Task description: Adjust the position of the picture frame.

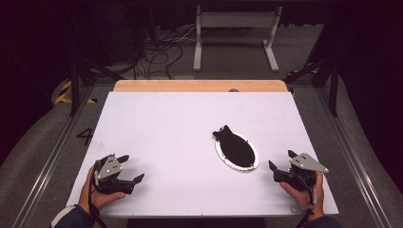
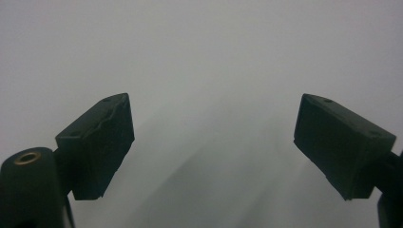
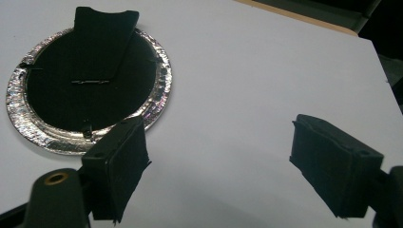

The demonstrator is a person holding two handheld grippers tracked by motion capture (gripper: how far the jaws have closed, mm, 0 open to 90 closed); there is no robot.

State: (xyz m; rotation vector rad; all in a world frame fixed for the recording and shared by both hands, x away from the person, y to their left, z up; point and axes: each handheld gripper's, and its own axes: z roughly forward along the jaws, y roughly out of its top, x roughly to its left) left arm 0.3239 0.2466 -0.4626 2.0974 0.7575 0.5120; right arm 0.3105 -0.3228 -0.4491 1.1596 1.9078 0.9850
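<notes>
White bench [image 1: 190, 137], high view: black flat piece [image 1: 234, 146] lies on a silver foil dish [image 1: 221, 154], right of centre.
Left gripper [image 1: 131, 168]: near edge, well apart from the dish, jaws wide and empty.
Right gripper [image 1: 281, 161]: just beside the dish, jaws wide and empty.
Left gripper view: bare bench [image 2: 204, 52] between the open jaws.
Right gripper view: dish [image 3: 19, 118] partly behind one jaw; nothing between the jaws.
</notes>
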